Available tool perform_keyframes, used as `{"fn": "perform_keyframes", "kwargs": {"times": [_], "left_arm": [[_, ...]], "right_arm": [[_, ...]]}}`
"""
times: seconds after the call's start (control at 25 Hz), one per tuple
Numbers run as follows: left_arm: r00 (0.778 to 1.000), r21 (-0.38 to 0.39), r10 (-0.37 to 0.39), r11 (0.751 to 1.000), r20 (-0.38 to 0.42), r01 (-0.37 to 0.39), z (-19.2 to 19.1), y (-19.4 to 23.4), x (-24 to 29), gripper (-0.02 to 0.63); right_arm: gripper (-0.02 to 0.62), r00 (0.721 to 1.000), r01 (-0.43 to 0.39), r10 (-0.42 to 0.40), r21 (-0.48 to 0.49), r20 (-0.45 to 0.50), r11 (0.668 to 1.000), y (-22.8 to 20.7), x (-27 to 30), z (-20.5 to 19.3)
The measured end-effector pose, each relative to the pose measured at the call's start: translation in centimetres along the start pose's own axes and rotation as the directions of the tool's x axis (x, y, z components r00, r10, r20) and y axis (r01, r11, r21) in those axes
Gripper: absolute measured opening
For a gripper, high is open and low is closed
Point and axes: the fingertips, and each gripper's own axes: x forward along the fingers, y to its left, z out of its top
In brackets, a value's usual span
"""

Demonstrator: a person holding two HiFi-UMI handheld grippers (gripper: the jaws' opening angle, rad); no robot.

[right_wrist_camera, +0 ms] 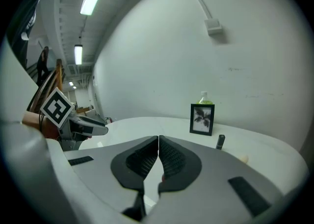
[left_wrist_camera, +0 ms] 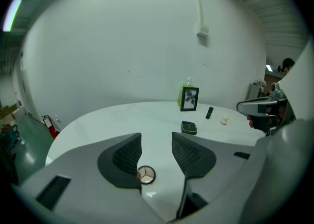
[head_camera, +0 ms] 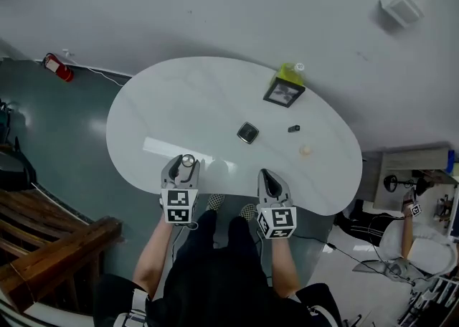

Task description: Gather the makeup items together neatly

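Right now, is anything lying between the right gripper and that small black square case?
No. In the head view, only bare white table separates the right gripper from the black square case.

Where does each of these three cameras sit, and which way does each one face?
Head view: on the person's head, facing steeply down at the white table; shows the left gripper, right gripper, forearms and legs.
Left gripper view: on the left gripper, facing across the table past its parted jaws.
Right gripper view: on the right gripper, facing the far wall past its closed jaws.
Shared: both gripper views show the picture frame and black tube.
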Motion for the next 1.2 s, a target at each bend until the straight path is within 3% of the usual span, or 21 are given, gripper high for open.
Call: {"fn": "perform_keyframes", "kwargs": {"times": [0.4,0.76,1.2], "left_arm": [[0.984,0.079,-0.013,0.997,0.175,-0.001,7.4,-3.0,-5.8,0.116],[0.945,0.116,-0.028,0.993,0.326,-0.011,11.6,-5.3,-10.8,0.052],[0.930,0.157,-0.072,0.988,0.360,0.015,12.6,-7.5,-12.5,0.025]], "right_arm": [[0.029,0.992,0.033,-0.025,-0.059,0.127,0.998,-0.1,-3.9,6.6],[0.029,0.971,0.074,-0.055,-0.075,0.233,0.994,0.6,-8.0,9.9],[0.029,0.958,0.099,-0.077,-0.065,0.278,0.993,0.7,-10.6,10.6]]}}
